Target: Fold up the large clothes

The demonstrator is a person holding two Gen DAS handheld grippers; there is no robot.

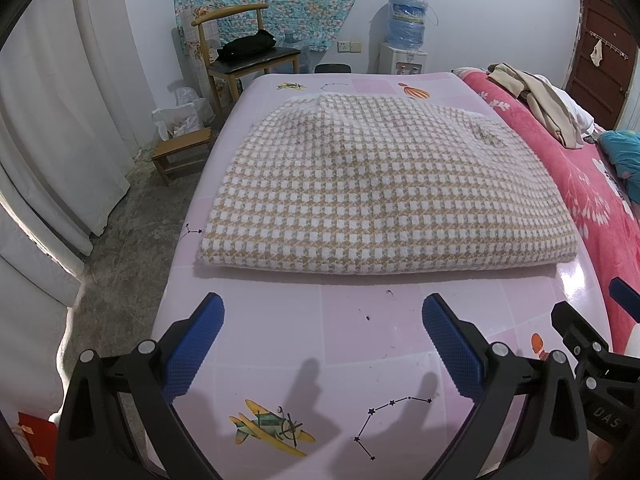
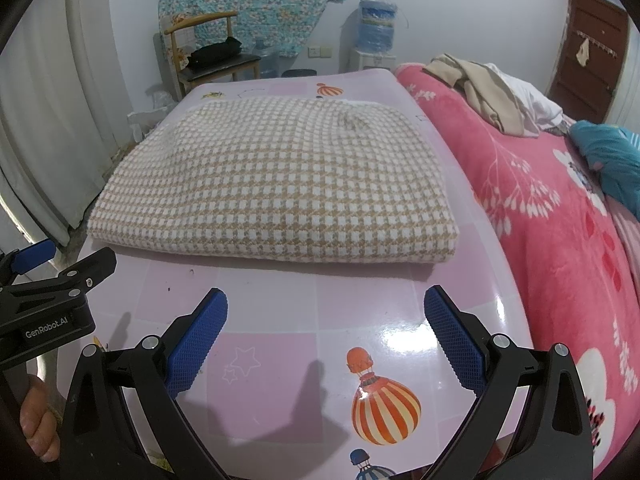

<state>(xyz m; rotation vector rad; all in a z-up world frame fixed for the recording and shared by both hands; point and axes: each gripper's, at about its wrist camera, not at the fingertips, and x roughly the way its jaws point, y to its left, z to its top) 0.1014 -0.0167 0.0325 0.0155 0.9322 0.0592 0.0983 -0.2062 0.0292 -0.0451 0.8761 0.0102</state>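
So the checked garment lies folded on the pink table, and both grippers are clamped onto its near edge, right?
Not quite. The checked garment does lie folded on the pink table, but both wrist views show the left gripper and right gripper open, short of its edge, holding nothing.

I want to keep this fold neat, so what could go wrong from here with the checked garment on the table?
1. The checked garment lies folded thick; grabbing one layer of its near edge could pull the stack apart.
2. Its right side sits close to the table edge beside the pink blanket; a sideways tug might slide it off.
3. The left gripper and right gripper, both with open jaws, are close together and could collide.
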